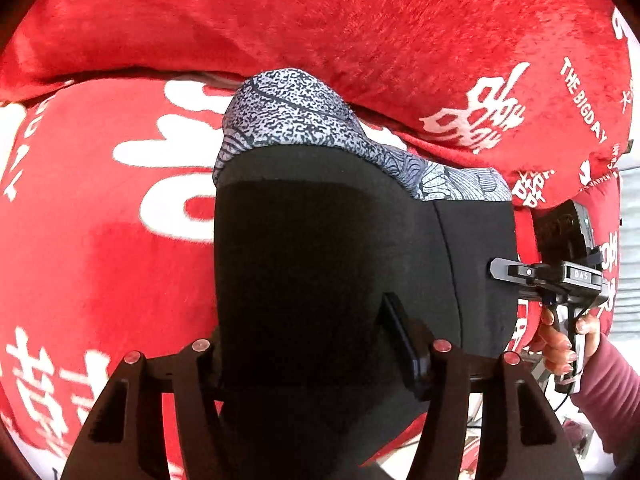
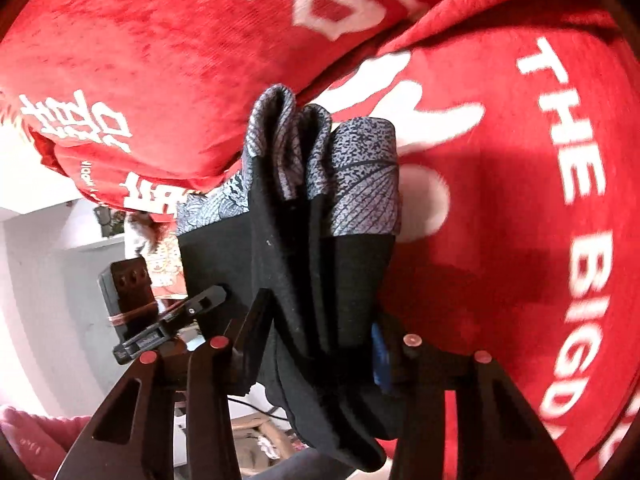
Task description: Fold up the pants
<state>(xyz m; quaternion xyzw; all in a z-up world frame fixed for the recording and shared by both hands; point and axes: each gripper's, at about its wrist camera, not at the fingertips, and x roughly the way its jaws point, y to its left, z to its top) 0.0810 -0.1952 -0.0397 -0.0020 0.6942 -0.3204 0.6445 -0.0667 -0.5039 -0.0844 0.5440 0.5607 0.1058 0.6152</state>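
The pants [image 1: 320, 248] are black with a grey patterned band [image 1: 288, 112] at the far end. They hang lifted above a red blanket [image 1: 100, 280]. My left gripper [image 1: 304, 320] is shut on the black cloth, which fills the gap between its fingers. On the right of the left wrist view, my right gripper [image 1: 500, 271] pinches the pants' right edge, with a person's hand [image 1: 560, 344] on its handle. In the right wrist view the pants [image 2: 320, 264] hang in bunched folds, clamped in my right gripper [image 2: 320, 316]. My left gripper [image 2: 218, 294] grips the cloth at the left.
A plush red blanket [image 2: 500, 200] with white lettering covers the surface under and behind the pants, and a thick fold of it [image 1: 360, 20] lies across the back. A white wall [image 2: 40, 280] and floor clutter [image 2: 256, 432] show past the bed's edge.
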